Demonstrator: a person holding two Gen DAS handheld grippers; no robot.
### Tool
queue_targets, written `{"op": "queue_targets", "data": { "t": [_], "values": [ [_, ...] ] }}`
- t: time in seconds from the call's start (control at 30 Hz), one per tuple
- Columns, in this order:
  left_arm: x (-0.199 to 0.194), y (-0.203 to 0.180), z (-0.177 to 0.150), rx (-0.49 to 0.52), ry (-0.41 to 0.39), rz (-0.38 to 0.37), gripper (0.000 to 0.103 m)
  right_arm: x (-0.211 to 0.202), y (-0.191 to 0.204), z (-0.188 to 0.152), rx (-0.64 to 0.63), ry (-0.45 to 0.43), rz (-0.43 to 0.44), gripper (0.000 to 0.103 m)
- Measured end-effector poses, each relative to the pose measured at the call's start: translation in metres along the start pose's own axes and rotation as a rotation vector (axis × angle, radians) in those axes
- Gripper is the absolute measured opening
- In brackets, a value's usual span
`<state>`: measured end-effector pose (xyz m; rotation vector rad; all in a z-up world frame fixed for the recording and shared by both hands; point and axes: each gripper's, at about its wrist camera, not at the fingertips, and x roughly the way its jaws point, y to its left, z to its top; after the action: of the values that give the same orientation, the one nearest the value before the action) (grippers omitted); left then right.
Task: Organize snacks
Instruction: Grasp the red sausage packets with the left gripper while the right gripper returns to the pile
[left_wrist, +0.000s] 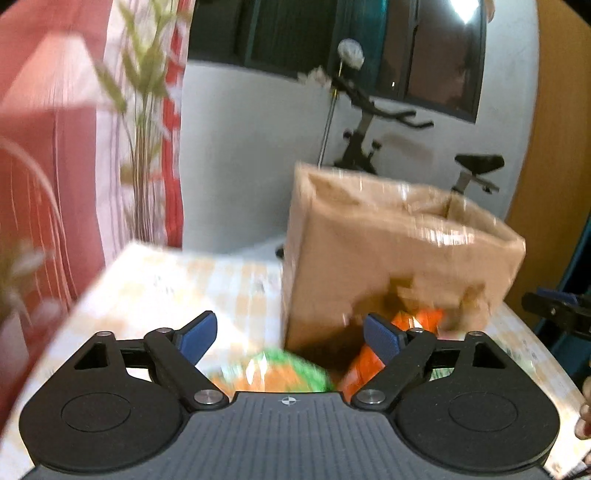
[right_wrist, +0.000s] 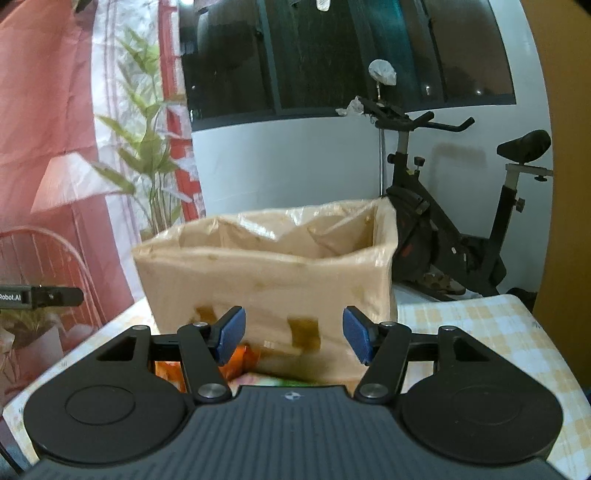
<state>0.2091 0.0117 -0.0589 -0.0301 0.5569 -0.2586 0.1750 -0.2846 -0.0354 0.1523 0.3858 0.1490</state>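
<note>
now both tools are spread apart and empty: left gripper (left_wrist: 288, 336) hangs over an orange packet (left_wrist: 373, 354) and green packet (left_wrist: 295, 369) lying at the near foot of the open cardboard box (right_wrist: 266, 273), apparently their destination; right gripper (right_wrist: 293, 334) faces it.

The left wrist view is motion-blurred: the box (left_wrist: 391, 258) smears, and the green packet (left_wrist: 291, 371) and orange packet (left_wrist: 373, 354) show no readable print. In the right wrist view, snacks (right_wrist: 243, 360) at the box's foot are mostly hidden behind the hand-held gripper (right_wrist: 293, 334).
</note>
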Motion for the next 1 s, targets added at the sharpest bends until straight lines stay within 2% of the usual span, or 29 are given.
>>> {"op": "queue_targets", "data": {
  "t": [0.13, 0.23, 0.3, 0.33, 0.43, 0.57, 0.63, 0.77, 1.0],
  "values": [
    [0.008, -0.003, -0.026, -0.019, 0.097, -0.023, 0.082, -0.002, 0.007, -0.018, -0.048, 0.025, -0.005, 0.062],
    [0.012, -0.005, -0.042, -0.003, 0.138, -0.012, 0.078, 0.0, 0.006, -0.03, -0.028, 0.065, 0.001, 0.062],
    [0.017, -0.006, -0.05, 0.003, 0.177, 0.008, 0.069, 0.0, 0.007, -0.036, -0.022, 0.08, 0.001, 0.062],
    [0.02, -0.003, -0.054, -0.006, 0.197, 0.017, 0.067, -0.001, 0.007, -0.039, -0.023, 0.083, 0.0, 0.062],
    [0.026, 0.005, -0.065, -0.056, 0.24, 0.036, 0.065, -0.002, 0.008, -0.046, -0.017, 0.09, -0.006, 0.062],
    [0.043, 0.008, -0.076, -0.042, 0.292, 0.095, 0.064, -0.003, 0.007, -0.054, -0.002, 0.108, -0.002, 0.062],
    [0.049, 0.007, -0.081, -0.036, 0.318, 0.088, 0.064, -0.003, 0.007, -0.058, 0.007, 0.117, -0.005, 0.062],
    [0.056, -0.005, -0.089, 0.021, 0.345, 0.062, 0.064, -0.004, 0.005, -0.061, 0.017, 0.122, -0.006, 0.062],
    [0.055, -0.014, -0.1, 0.079, 0.337, 0.089, 0.065, -0.007, 0.0, -0.065, 0.033, 0.125, -0.022, 0.062]
  ]
}}
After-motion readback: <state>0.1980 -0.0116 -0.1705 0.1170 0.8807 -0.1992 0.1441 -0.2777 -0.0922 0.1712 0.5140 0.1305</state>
